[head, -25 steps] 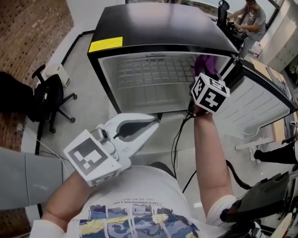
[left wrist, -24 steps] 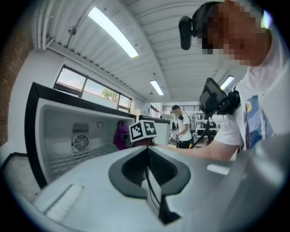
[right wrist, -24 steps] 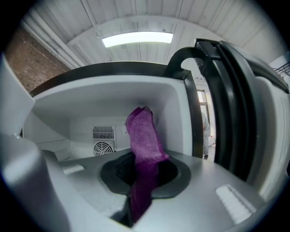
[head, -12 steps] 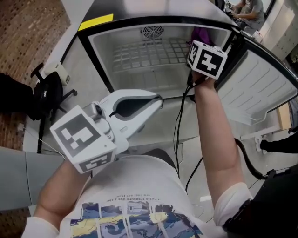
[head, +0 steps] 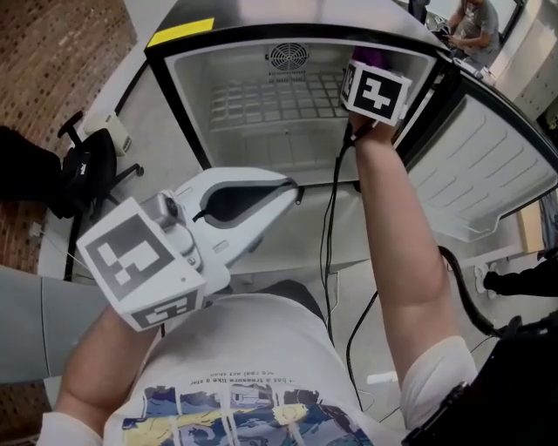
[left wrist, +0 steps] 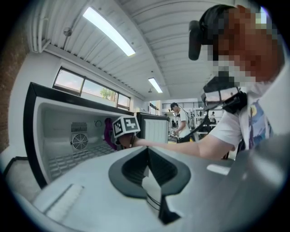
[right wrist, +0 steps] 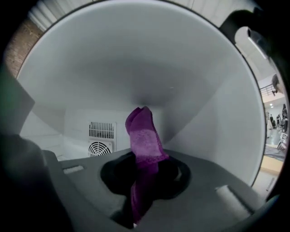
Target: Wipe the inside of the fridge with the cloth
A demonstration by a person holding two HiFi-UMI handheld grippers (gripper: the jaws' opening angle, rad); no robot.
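The fridge (head: 187, 83) stands open before me, white inside, with a wire shelf (head: 270, 100) and a round fan vent (head: 285, 57) on its back wall. My right gripper (right wrist: 144, 156) is shut on a purple cloth (right wrist: 145, 136) and reaches into the fridge's upper right part; the cloth sticks up past the jaws towards the white inner wall. In the head view its marker cube (head: 377, 93) hides the jaws, and a bit of cloth (head: 370, 59) shows above it. My left gripper (head: 292, 186) hangs shut and empty outside, in front of the fridge.
The fridge door (head: 488, 165) is swung open at the right. A black cable (head: 334, 226) runs down from the right gripper. A black office chair (head: 83, 170) stands at the left. A person (head: 471, 26) works at the far right.
My right gripper has gone deeper into the fridge with the cloth, up along its right side. The left gripper has stayed shut in about the same place.
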